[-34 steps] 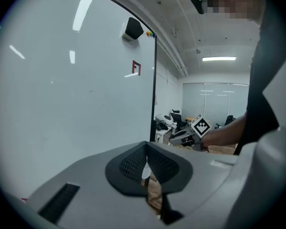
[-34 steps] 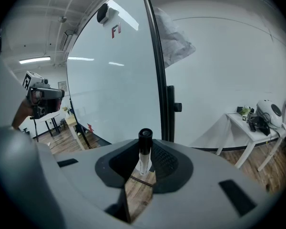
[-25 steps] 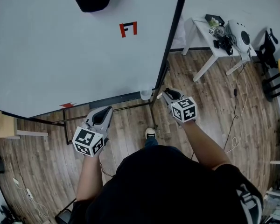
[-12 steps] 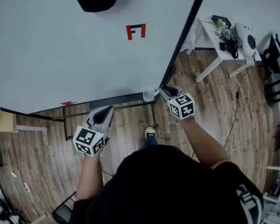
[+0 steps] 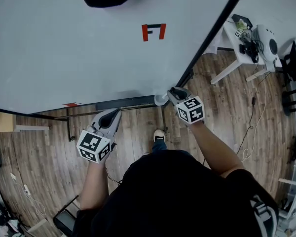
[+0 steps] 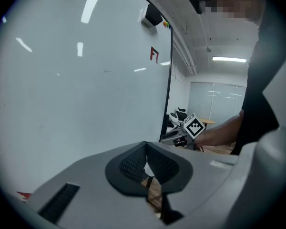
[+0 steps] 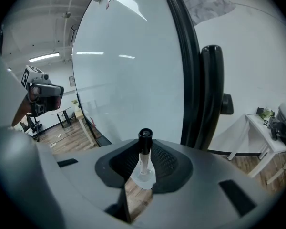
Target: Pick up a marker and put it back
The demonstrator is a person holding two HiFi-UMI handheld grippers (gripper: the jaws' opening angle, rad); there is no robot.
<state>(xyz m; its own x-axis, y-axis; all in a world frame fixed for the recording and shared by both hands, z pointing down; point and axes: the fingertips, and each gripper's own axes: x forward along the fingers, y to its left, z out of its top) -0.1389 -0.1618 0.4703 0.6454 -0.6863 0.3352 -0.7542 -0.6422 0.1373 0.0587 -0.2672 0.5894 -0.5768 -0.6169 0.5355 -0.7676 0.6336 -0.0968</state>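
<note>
Jaws of the right gripper [image 7: 144,165] are pinching the marker [image 7: 144,149]: pads close in on both sides of the white barrel, black cap poking up above them, marker upright. Its bottom end sits inside a small clear cup [image 7: 144,179] just under the jaws. Can't tell if it has touched the cup's base.

From the head view, that gripper is nosed in at the lower right corner of the whiteboard [image 5: 89,58]. It's right by the cup, which hangs at the board's bottom edge beside the black frame [image 5: 207,38].

The left gripper [image 5: 113,115] is low and off to the side, well apart from the cup. Its jaws are pressed together w/ nothing in them, only a sliver of wood floor [image 5: 138,127] showing past the pads. It's idle, no part in this.

Looks like the put-back step, and prob. the tail end of it, since the marker is already in the cup but not let go.

Next move, I'd say: ease the marker down till it rests, spread the jaws enough to clear the barrel, then pull straight back. Watch the cap and the cup rim on the way out; the cup looks light, so a sideways drag could tip it.
</note>
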